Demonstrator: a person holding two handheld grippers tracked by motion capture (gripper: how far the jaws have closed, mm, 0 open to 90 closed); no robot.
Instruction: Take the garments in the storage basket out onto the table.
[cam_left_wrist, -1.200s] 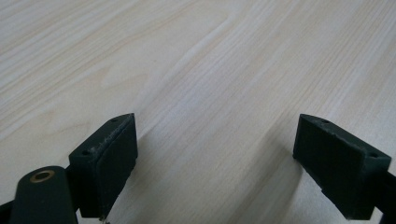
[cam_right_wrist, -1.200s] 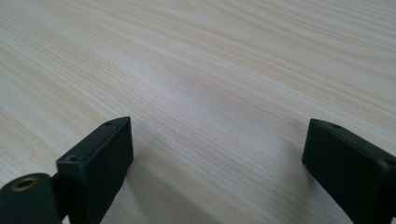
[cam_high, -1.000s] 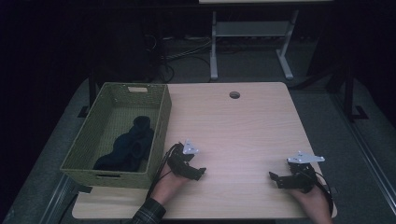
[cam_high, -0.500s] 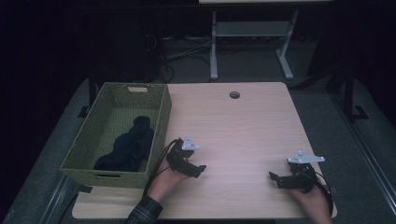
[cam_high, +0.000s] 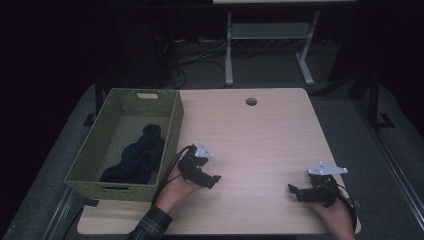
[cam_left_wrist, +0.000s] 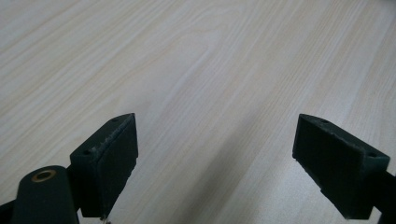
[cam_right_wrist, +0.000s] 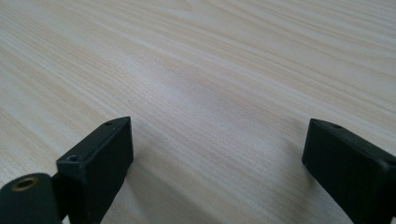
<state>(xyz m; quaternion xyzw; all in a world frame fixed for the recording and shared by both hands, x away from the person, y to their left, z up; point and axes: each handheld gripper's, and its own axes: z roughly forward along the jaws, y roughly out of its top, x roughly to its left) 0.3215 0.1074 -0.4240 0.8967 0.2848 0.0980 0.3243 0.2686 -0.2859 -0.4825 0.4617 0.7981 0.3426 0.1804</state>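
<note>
- Near the bench's front edge, the left tool (cam_high: 214, 179) rests low over bare wood, its jaws spread wide and holding nothing; the left gripper view shows only wood grain between them.
- Toward the front right corner, the right tool (cam_high: 294, 190) sits the same way, jaws wide apart and empty, just above the bench (cam_high: 260, 135).
- Just left of the left tool stands the green woven basket (cam_high: 172, 131), its long axis running away from the person.
- Inside it lies the dark clothing (cam_high: 136, 156), bunched along that same axis toward the near end.
- The left hand (cam_high: 176, 190) is far nearer the basket; judging by this, any reach for the clothing falls to it, up over the basket's right wall.
</note>
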